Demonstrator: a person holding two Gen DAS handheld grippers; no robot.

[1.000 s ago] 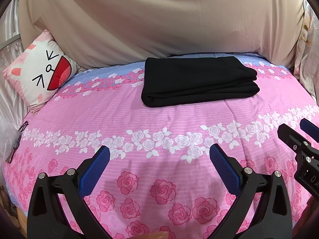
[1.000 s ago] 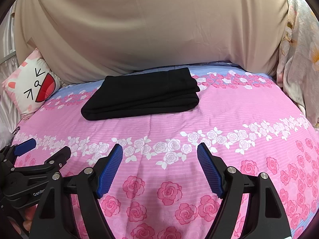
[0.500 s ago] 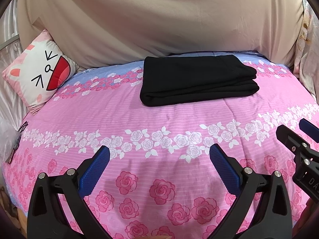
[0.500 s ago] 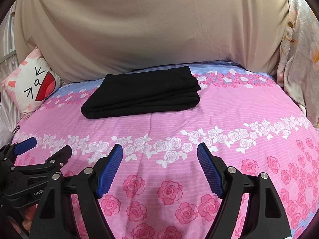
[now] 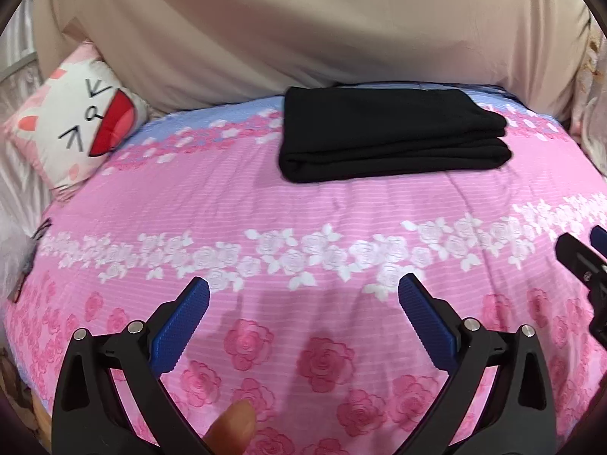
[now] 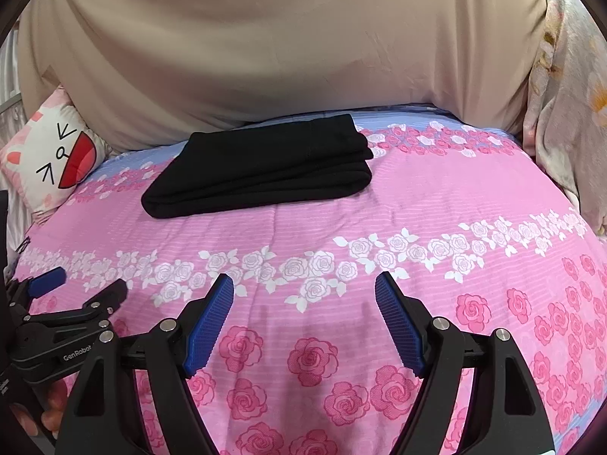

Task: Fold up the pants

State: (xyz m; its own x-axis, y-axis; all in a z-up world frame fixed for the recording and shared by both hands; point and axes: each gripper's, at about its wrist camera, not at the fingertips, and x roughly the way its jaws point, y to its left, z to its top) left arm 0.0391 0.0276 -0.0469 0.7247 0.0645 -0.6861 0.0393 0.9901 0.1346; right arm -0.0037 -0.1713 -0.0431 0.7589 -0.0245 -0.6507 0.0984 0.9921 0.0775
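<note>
A: How do the two tools stand?

B: The left gripper (image 5: pixel 303 295) sits at the bottom of its own view with the blue pads spread wide and nothing between them. The right gripper (image 6: pixel 303 292) looks the same in its view: jaws apart, empty, above the pink bedsheet (image 6: pixel 417 197). A fingertip (image 5: pixel 233 422) shows at the bottom edge of the left view.

A: And where are the pants?

B: The pants (image 5: pixel 390 140) lie in the upper centre of the left view, a little to the right, near the beige cloth (image 5: pixel 303 30) at the back. In the right view the pants (image 6: pixel 261 167) are upper centre, a little to the left. Both grippers are well apart from them.

A: How are they lying?

B: They form a flat black packet of several layers. The long axis goes left to right across the frame, a little slanted in the right view. The rounded fold edge faces the camera, and the layered ends show at the right side.

A: So what is the step, in your opinion?

B: I think the folding is finished or nearly so. If one more fold is wanted, I would bring both grippers to the right end, pinch all the layers together, and carry them toward the left end, keeping the edges aligned. The cat pillow (image 5: pixel 72 129) in the upper left is not in the way.
</note>
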